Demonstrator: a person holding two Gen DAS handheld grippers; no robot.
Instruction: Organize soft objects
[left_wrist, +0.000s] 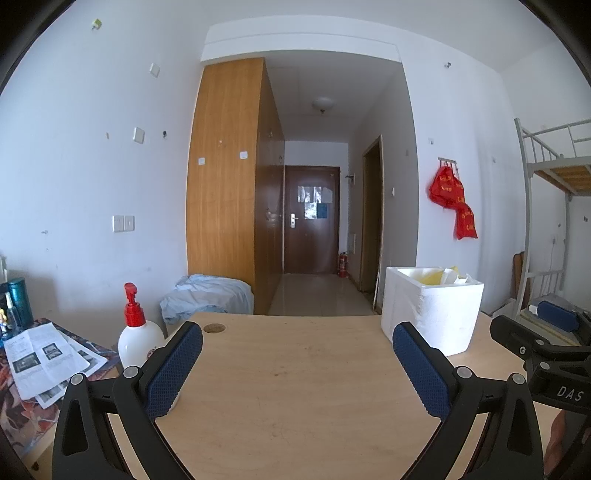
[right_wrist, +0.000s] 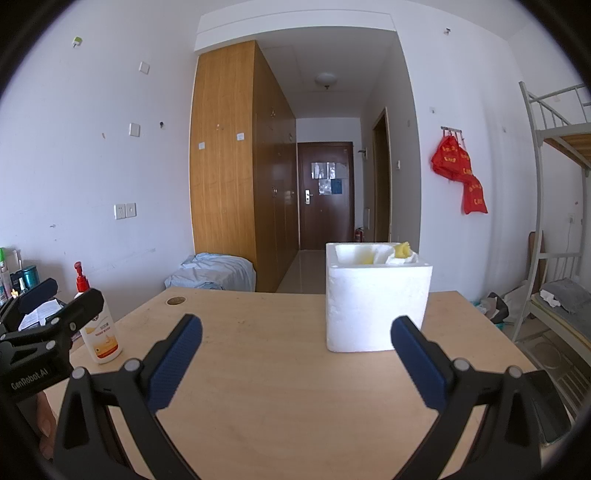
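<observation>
Both claws are spread wide and hold nothing. The left gripper and the right gripper hover side by side over the near part of the wooden desk, with only bare desktop between their blue pads.

The soft objects, yellow and white pieces, sit in the white foam box, which stands on the far right of the desk. Their tops show just above the rim; how many there are and how deep they lie cannot be told. No other soft item is visible on the desktop.

A pump bottle with a red head stands at the left edge, just beside the left gripper, with loose papers beyond it.

Risks, as judged: the foam box looks light, so a claw catching its rim could tip or shove it off the far edge. A leftward swing could topple the bottle. Reaching into the box with both claws could make them collide.
</observation>
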